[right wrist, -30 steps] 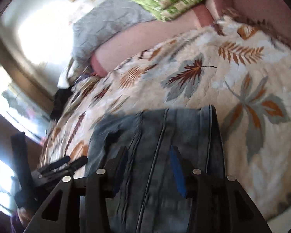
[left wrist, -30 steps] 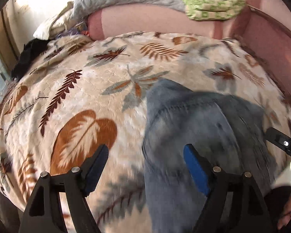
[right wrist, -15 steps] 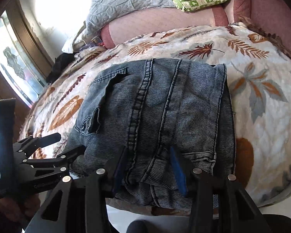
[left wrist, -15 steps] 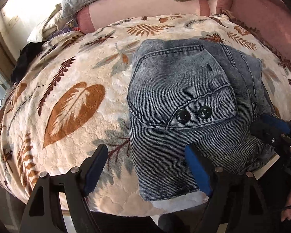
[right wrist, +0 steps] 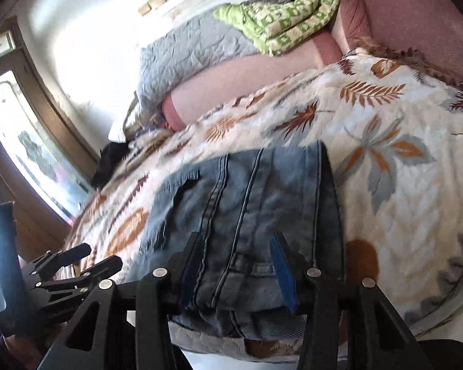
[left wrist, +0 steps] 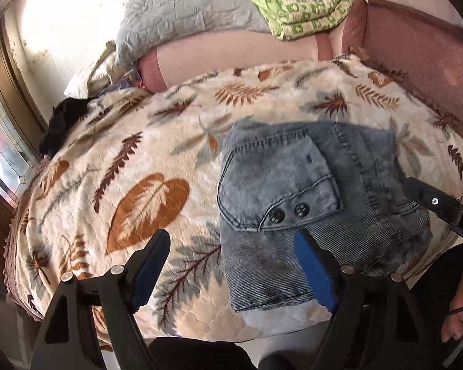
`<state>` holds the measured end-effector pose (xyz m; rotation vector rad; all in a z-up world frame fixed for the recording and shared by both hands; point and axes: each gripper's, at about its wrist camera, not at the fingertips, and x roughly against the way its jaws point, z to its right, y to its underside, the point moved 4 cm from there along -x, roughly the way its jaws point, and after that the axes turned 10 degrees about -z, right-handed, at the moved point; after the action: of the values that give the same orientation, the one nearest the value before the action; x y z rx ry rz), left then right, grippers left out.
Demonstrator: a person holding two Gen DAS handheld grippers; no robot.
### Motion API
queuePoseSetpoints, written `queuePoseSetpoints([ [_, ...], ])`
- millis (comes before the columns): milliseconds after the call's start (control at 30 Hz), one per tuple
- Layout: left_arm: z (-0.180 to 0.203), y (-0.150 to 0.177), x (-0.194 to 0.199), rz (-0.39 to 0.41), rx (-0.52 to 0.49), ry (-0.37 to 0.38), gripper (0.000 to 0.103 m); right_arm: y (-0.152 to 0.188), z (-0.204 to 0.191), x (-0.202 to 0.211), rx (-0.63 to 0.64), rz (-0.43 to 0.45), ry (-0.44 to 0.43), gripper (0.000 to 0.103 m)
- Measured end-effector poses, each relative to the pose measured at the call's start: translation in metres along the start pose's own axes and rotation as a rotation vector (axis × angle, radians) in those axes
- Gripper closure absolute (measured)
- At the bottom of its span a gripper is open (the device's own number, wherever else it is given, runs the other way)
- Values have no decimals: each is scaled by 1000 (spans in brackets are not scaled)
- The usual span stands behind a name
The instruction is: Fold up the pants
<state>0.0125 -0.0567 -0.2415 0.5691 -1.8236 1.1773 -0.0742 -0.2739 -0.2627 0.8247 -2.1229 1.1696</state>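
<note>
The grey-blue denim pants (left wrist: 293, 191) lie folded into a compact rectangle on the leaf-print blanket (left wrist: 139, 169), pocket flap with two black buttons facing up. They also show in the right wrist view (right wrist: 256, 203). My left gripper (left wrist: 231, 265) is open and empty, held above the near-left edge of the pants, its right finger over the denim. My right gripper (right wrist: 237, 265) is open and empty, hovering over the near end of the pants. The right gripper shows at the right edge of the left wrist view (left wrist: 441, 206); the left gripper shows at lower left of the right wrist view (right wrist: 74, 265).
A pink bolster (left wrist: 231, 58) lies at the far side of the bed, with a grey quilt (left wrist: 185, 21) and a green patterned blanket (left wrist: 305, 9) on it. A reddish sofa back (left wrist: 416, 49) stands at right. A window (right wrist: 31, 141) and dark clothing (left wrist: 61, 123) are at left.
Both grippers have pulled back from the pants, so the whole folded bundle came into view. In the last half second the right gripper tilted and the left one drew back farther.
</note>
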Motion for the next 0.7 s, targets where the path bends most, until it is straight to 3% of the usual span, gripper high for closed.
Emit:
queuePoseSetpoints([
  [300,6,-10,14,22,1,-2,20,-4,4,-4,-39,-10,-31,54],
  [700,6,-15,-4,-16,16,-17,20,-3,5,-25,-48,-76,-39,54],
])
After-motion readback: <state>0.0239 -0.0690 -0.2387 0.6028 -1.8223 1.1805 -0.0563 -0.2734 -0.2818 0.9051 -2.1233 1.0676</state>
